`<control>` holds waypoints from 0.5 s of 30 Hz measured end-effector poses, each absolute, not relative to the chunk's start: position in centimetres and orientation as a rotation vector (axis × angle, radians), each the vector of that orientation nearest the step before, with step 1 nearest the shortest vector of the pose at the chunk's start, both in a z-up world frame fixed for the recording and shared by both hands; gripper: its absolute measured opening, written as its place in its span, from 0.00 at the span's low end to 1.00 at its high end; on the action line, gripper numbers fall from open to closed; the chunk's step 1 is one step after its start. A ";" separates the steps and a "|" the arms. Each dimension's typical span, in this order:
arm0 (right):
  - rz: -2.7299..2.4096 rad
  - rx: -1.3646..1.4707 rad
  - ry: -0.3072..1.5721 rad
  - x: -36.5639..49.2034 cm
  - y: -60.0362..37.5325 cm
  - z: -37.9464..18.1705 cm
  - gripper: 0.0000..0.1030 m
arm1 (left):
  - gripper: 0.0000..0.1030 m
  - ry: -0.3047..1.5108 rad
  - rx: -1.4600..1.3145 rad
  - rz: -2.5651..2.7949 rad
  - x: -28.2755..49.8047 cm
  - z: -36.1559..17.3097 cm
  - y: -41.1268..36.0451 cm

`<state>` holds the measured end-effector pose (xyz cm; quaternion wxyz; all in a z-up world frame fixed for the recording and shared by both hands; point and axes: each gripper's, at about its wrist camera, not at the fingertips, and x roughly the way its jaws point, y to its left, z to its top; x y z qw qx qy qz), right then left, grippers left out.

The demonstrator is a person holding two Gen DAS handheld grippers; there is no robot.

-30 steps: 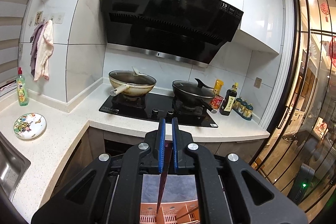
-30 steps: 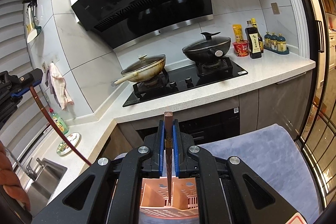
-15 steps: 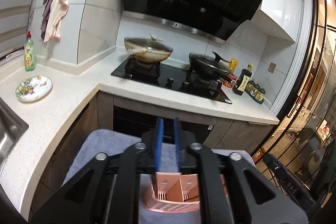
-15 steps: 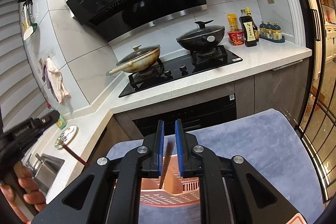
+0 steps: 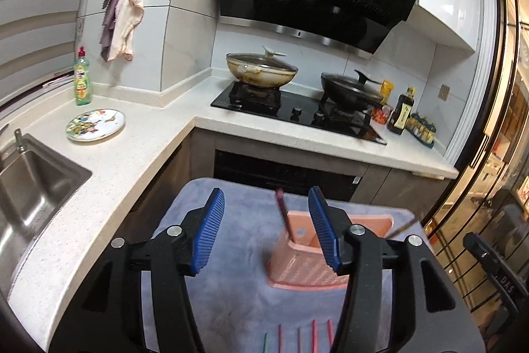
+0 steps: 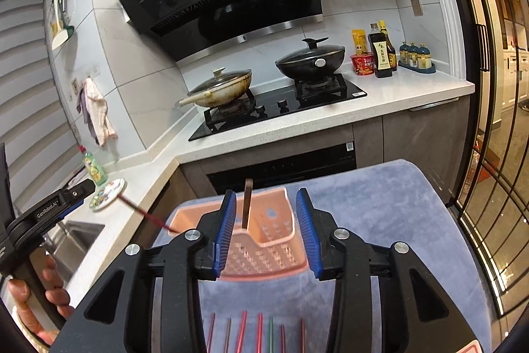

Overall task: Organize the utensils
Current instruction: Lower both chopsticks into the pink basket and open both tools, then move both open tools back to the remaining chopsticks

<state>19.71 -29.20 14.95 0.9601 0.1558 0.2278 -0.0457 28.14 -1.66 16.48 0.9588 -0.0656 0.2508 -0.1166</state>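
- The left hand-held gripper point(image 5: 266, 230) is being opened with nothing pressed between its pads; a dark chopstick point(image 5: 283, 214) is being left leaning in the pink utensil holder point(image 5: 307, 257) just ahead, probably released there.
- The right hand-held gripper point(image 6: 266, 234) is likewise being opened, empty, with a brown chopstick point(image 6: 246, 204) left standing in the same holder.
- More coloured chopsticks point(image 6: 258, 333) are lying in a row on the blue towel point(image 6: 380, 207), near the holder, apparently awaiting sorting.
- Nothing is blocking them; the counter point(image 5: 109, 161), sink point(image 5: 36, 184) and plate point(image 5: 95, 124) are lying well aside.
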 end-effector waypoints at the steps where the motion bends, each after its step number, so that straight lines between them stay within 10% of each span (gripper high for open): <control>1: -0.093 0.307 0.467 19.2 -29.0 14.8 0.37 | 0.49 0.515 -0.119 -0.228 27.3 16.1 -1.4; 15: -0.096 0.267 0.628 9.7 -26.5 7.8 0.41 | 0.53 0.624 -0.019 -0.146 18.1 9.1 1.3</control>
